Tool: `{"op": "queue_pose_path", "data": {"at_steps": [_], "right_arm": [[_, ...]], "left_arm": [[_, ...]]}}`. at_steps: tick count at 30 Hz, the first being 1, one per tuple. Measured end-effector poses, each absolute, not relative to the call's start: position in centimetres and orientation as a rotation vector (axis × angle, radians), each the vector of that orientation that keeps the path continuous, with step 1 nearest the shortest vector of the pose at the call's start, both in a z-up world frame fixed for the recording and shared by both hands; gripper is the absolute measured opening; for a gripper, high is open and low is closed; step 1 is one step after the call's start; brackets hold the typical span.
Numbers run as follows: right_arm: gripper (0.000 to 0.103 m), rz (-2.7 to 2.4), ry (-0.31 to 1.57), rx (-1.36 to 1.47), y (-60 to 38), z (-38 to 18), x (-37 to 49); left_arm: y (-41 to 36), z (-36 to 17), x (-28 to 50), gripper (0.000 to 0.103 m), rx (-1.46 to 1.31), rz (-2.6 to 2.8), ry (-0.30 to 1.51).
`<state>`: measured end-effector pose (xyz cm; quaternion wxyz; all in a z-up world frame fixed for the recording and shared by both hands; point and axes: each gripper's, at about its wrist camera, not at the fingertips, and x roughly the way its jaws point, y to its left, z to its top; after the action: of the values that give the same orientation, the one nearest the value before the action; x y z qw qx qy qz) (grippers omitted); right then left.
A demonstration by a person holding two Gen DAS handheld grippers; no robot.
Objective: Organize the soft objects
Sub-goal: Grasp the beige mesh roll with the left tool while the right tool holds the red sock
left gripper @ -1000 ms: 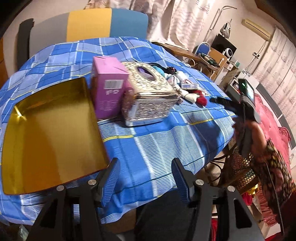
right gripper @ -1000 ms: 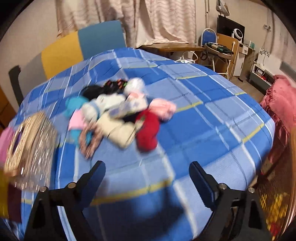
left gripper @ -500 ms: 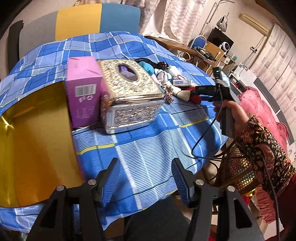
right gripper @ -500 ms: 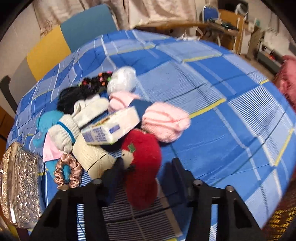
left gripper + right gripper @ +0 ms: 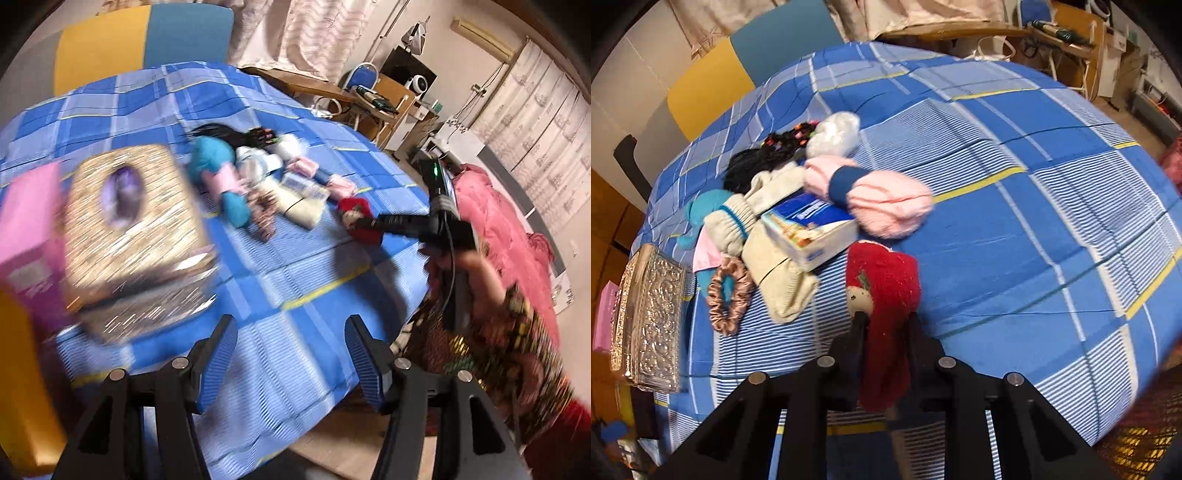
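The red knitted sock with a small embroidered figure (image 5: 886, 291) lies on the blue plaid cloth of the bench (image 5: 1015, 240), toward its near edge, at the near end of the heap of soft things. The right tongs (image 5: 884, 319) are clamped on its lower part. Just behind it lie a blue-and-white cardboard box (image 5: 812, 232), a cream knitted sock (image 5: 783, 280) and a pink fluffy sock with a blue band (image 5: 882, 203). The left tongs (image 5: 290, 354) hang above the bench's near edge, jaws opening with nothing between them. An embossed silver tissue box (image 5: 129, 229) stands toward the left edge.
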<state>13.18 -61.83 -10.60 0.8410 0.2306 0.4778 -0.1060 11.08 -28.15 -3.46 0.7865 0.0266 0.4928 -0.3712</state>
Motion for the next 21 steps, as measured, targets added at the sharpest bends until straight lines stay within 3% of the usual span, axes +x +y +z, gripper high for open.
{"op": "queue_pose_path", "data": {"at_steps": [12, 21], "right_arm": [[0.021, -0.236, 0.91, 0.599, -63.7, -8.6, 11.6], [0.021, -0.24, 0.91, 0.644, -64.3, -8.8, 11.9]], "left_arm": [[-41.7, -9.0, 18.4, 0.061, 0.015, -0.709, 1.177], [-45.5, -12.5, 22.4, 0.059, 0.091, -0.592, 1.142]]}}
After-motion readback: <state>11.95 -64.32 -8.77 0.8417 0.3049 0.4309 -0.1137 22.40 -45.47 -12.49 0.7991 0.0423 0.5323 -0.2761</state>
